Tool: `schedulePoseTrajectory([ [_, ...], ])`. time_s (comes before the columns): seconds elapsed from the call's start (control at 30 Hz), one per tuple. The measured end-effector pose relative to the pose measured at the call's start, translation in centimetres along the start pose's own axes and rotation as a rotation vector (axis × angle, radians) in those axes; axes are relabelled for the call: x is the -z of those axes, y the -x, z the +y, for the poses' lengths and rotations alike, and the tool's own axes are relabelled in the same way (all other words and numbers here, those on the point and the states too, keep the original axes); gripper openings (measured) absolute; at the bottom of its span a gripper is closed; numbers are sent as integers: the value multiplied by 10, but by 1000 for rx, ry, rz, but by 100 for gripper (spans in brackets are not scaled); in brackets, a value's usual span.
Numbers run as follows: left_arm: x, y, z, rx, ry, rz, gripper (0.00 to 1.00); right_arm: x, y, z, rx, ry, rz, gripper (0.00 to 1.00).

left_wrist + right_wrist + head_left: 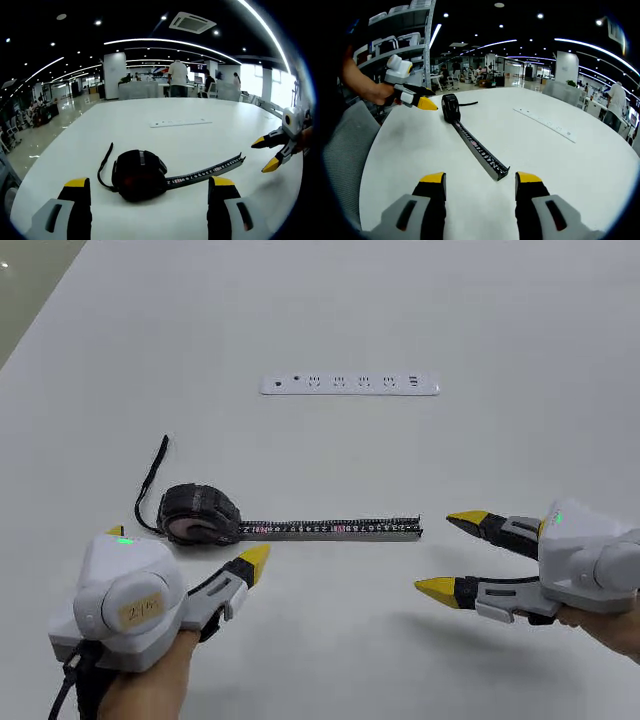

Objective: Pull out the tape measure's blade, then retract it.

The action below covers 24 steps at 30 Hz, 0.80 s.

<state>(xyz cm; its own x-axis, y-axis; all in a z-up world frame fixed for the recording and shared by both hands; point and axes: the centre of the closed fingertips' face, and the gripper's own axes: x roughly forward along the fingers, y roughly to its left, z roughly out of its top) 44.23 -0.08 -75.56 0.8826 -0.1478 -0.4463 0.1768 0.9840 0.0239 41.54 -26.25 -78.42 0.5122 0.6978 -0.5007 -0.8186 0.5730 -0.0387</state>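
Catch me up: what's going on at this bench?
A person holds a gripper in each hand over a white table. A tape measure lies there with its blade pulled partway out, flat on the table. The left gripper is open, close to the case; the right gripper is open near the blade's tip. Neither seems to touch it. A power strip lies farther back.

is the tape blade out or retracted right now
Out. The blade lies extended flat on the table from the black case, its tip lying free.
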Motion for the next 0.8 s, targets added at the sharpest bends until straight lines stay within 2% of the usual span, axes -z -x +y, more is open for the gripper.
schedulePoseTrajectory([
  [0.27, 0, -14, 3, -14, 16, 14, 92, 2, -11, -12, -41, 45, 28, 48],
  [0.37, 1, -18, 5, -22, 23, 22, 91, 0, -15, -12, -57, 65, 37, 45],
  [0.6, 5, -26, 6, -37, 39, 42, 88, 1, -24, -19, -86, 94, 60, 33],
  [0.8, 6, -32, 7, -48, 45, 54, 86, 7, -31, -22, -122, 118, 86, 30],
])
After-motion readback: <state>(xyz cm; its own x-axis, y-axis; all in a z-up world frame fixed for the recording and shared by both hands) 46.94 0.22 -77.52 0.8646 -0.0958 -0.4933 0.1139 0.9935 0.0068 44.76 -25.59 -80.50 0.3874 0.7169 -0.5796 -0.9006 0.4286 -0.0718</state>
